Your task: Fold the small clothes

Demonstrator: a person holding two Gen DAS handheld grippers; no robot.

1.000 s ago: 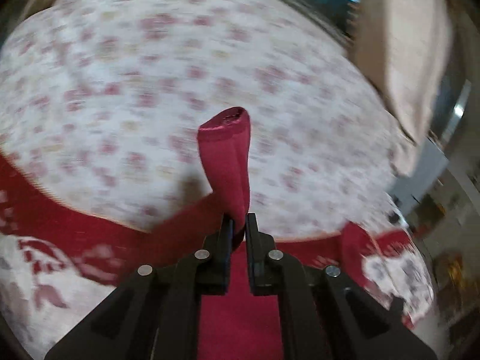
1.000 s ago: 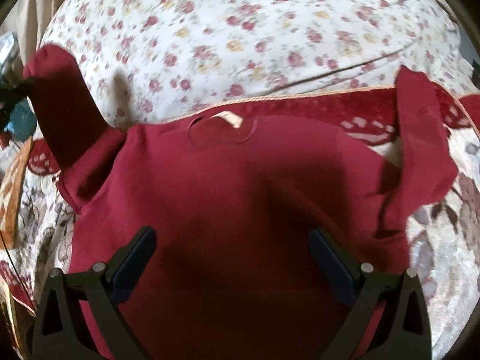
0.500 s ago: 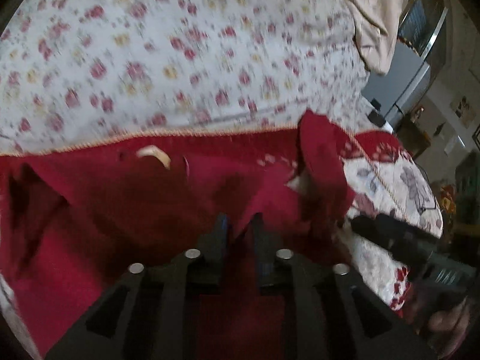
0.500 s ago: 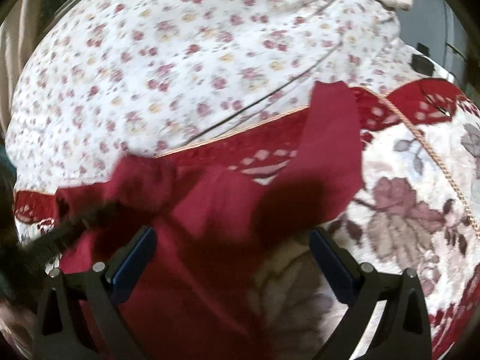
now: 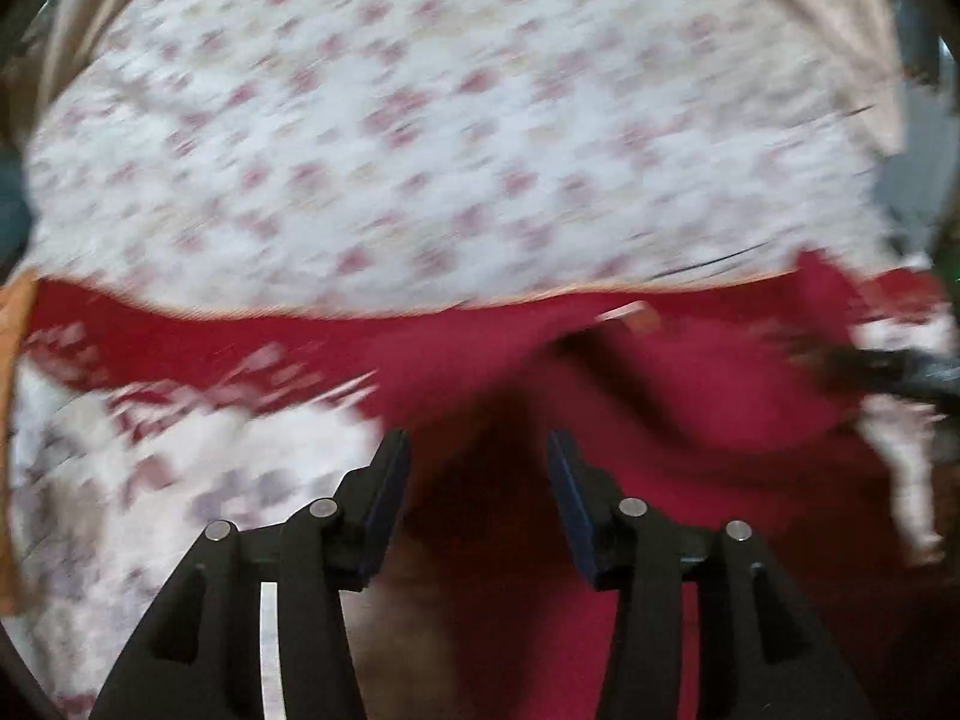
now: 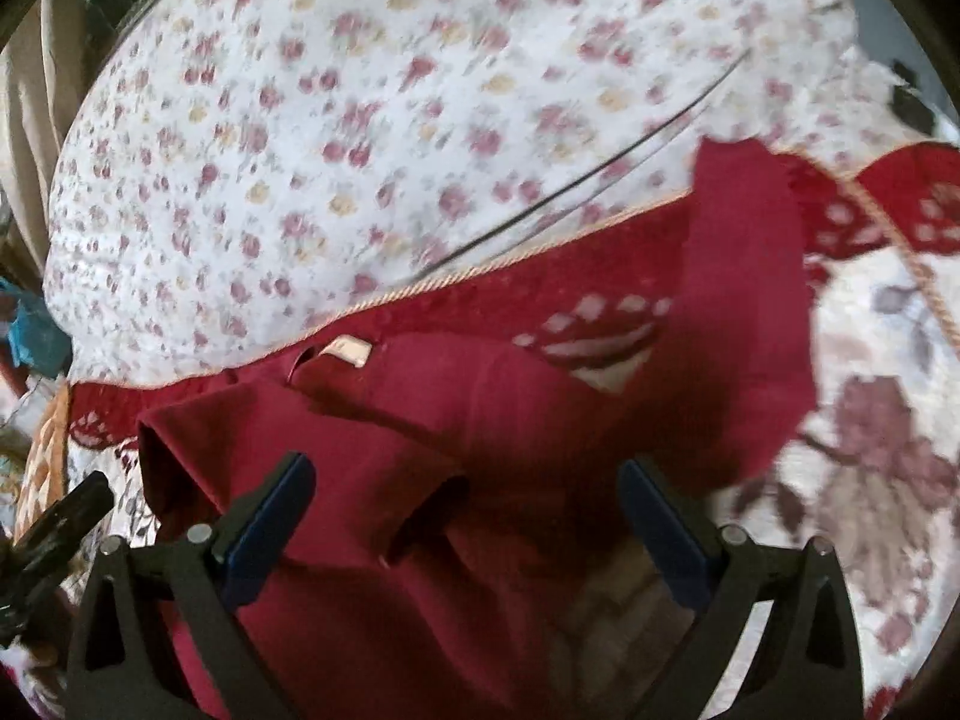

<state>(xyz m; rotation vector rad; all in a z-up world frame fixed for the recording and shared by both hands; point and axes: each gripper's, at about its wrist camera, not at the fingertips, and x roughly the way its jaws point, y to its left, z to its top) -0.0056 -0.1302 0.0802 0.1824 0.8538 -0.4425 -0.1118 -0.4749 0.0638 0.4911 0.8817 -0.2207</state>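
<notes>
A small dark red long-sleeved top (image 6: 456, 432) lies on the bed, its neck label (image 6: 348, 351) pointing away from me. One sleeve (image 6: 288, 480) lies folded across the body; the other sleeve (image 6: 744, 300) stretches up to the right. My right gripper (image 6: 465, 504) is open and empty just above the top. My left gripper (image 5: 477, 480) is open and empty over the top (image 5: 690, 408); that view is blurred by motion.
The bed has a white sheet with small red flowers (image 6: 390, 120) and a red-bordered floral blanket (image 6: 870, 450) under the top. A beige pillow (image 5: 840, 18) lies at the far right. The other gripper's black tip (image 6: 66, 516) shows at the left edge.
My left gripper carried the sleeve across the top's body, let go of it and opened. The right gripper stayed open and shifted over the garment.
</notes>
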